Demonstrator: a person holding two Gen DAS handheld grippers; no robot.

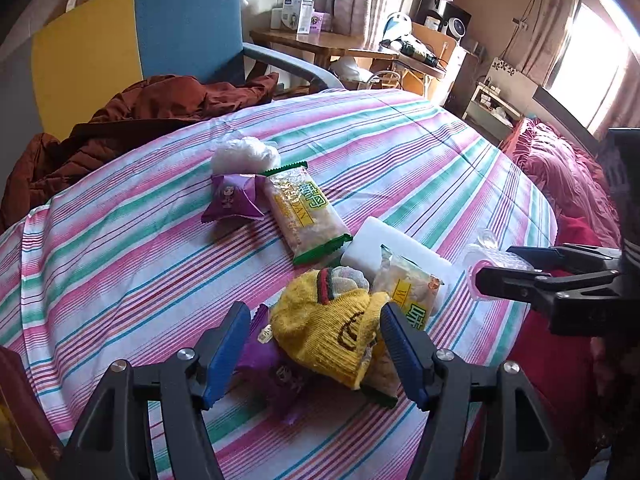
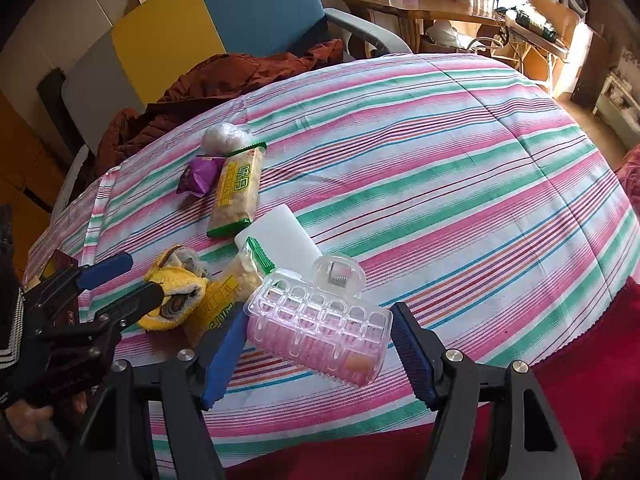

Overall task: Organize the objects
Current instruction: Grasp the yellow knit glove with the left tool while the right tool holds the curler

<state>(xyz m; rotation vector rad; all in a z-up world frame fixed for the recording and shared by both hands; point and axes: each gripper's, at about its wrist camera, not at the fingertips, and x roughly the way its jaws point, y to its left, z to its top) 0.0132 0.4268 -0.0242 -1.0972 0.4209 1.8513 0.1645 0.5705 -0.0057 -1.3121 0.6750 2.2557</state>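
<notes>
My left gripper [image 1: 313, 311] is open, its blue pads on either side of a crumpled yellow sock [image 1: 328, 328] lying on the striped bed sheet [image 1: 120, 240]. The sock rests partly on a purple snack packet [image 1: 266, 354] and a clear snack bag [image 1: 408, 292]. My right gripper [image 2: 319, 312] is also open, and a clear pink hair claw clip [image 2: 320, 328] lies between its pads, close to both. The left wrist view shows the right gripper [image 1: 496, 263] at the right edge with the clip [image 1: 486, 258]. The left gripper [image 2: 144, 274] appears beside the sock [image 2: 176, 300] in the right wrist view.
Farther back lie a green-edged snack bar [image 1: 304, 216], another purple packet [image 1: 232, 200], a wad of white plastic [image 1: 244, 152] and a white block [image 1: 392, 248]. A brown jacket [image 1: 140, 112] sits on a blue and yellow chair [image 1: 160, 28]. A red blanket [image 1: 560, 184] borders the right.
</notes>
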